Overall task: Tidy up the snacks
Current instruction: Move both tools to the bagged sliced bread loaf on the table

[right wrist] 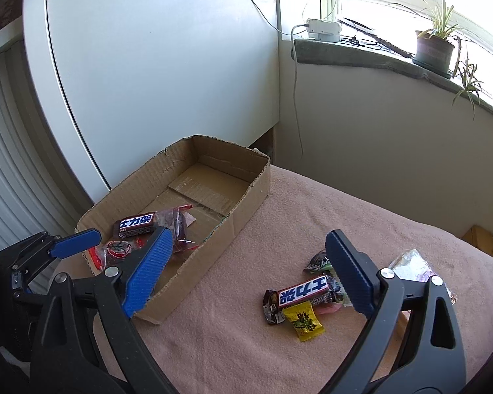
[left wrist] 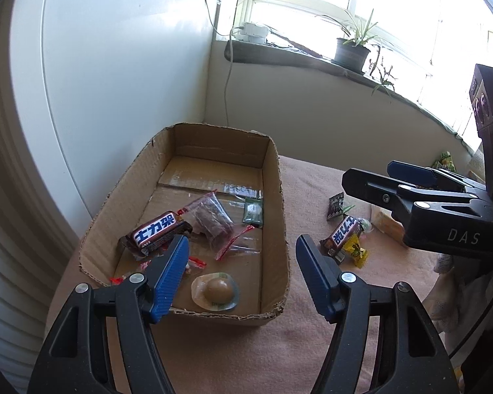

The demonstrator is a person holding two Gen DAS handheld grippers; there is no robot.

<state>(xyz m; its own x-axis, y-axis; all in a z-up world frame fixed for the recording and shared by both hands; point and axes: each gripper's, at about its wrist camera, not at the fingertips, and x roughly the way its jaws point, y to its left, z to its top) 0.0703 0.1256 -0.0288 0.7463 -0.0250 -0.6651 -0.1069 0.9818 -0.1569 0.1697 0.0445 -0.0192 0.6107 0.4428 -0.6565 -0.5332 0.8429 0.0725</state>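
In the left wrist view, the left finger point(left wrist: 169, 279) covers part of a red-and-clear wrapper point(left wrist: 194, 262) in the cardboard box point(left wrist: 279, 197). At 3 o'clock, green packets point(left wrist: 445, 161) are cut off behind the other tool. In the right wrist view, the right finger point(right wrist: 351, 275) hides part of a dark packet point(right wrist: 317, 261) and a clear bag point(right wrist: 410, 266); its contents are unreadable.

Cardboard box point(right wrist: 246, 193) far half bare, frame centre; snack cluster point(right wrist: 299, 298) crowds lower right cloth point(right wrist: 312, 216).

Pink-blanketed surface point(right wrist: 246, 328) with cardboard box point(right wrist: 246, 193) and, apart, loose snacks: Snickers bar point(right wrist: 304, 292), yellow candy point(right wrist: 304, 323).
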